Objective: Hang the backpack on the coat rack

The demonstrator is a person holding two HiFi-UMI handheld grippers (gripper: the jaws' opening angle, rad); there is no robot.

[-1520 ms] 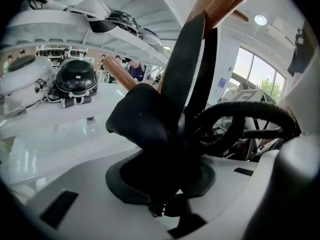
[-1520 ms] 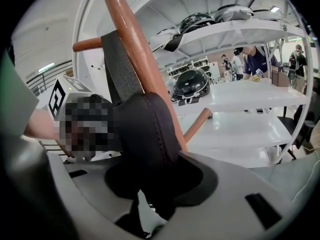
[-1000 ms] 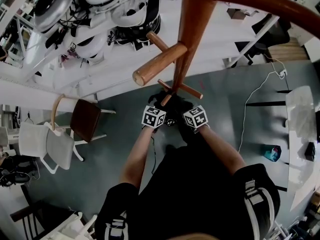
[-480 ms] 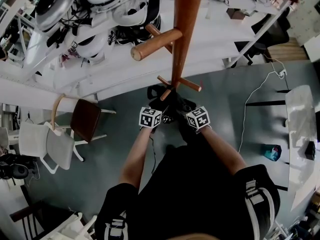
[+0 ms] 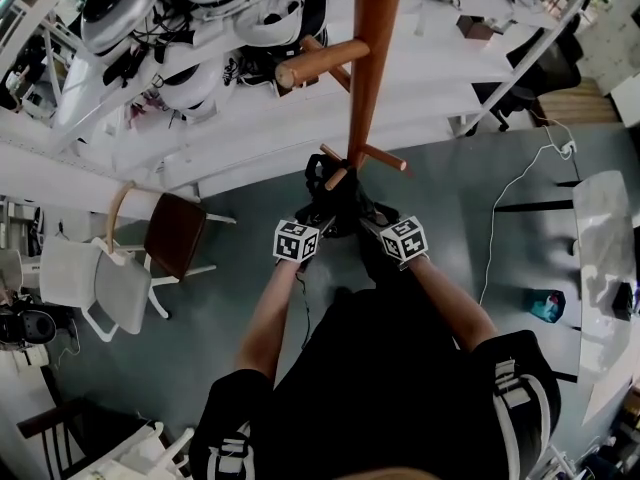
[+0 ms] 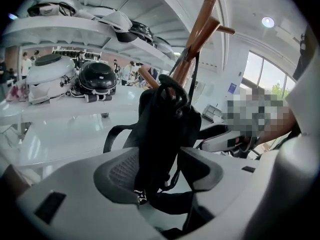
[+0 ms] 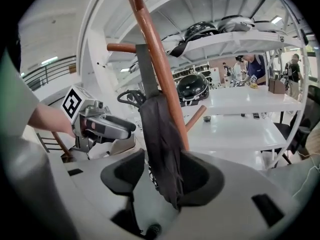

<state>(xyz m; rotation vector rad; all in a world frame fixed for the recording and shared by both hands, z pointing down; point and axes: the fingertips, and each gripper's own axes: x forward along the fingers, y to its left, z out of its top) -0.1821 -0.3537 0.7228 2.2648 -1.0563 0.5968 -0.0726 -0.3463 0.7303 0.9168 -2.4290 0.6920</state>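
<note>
The black backpack (image 6: 164,126) hangs on a lower peg (image 5: 334,176) of the wooden coat rack (image 5: 372,68), close against the pole. Its top loop sits over the peg and its body drops straight down. One shoulder strap bows out to the side in the left gripper view.

The left gripper (image 6: 159,170) points at the bag's lower body. Its jaws have just been opening and stand wide apart. The backpack is between them, with a clear gap at one pad, so nothing is clamped.

The right gripper (image 7: 164,178) faces the bag from the other side. Its jaws have just been closing but are apart. A dark fold of backpack fabric hangs between them and is not pinched.

In the head view both grippers sit just in front of the bag, each held on an outstretched forearm.

Behind the rack stands white shelving (image 5: 250,118) loaded with helmets (image 5: 190,86). A brown-seated chair (image 5: 175,234) and a white chair (image 5: 95,286) stand on the grey floor (image 5: 260,198), well apart from the rack.
</note>
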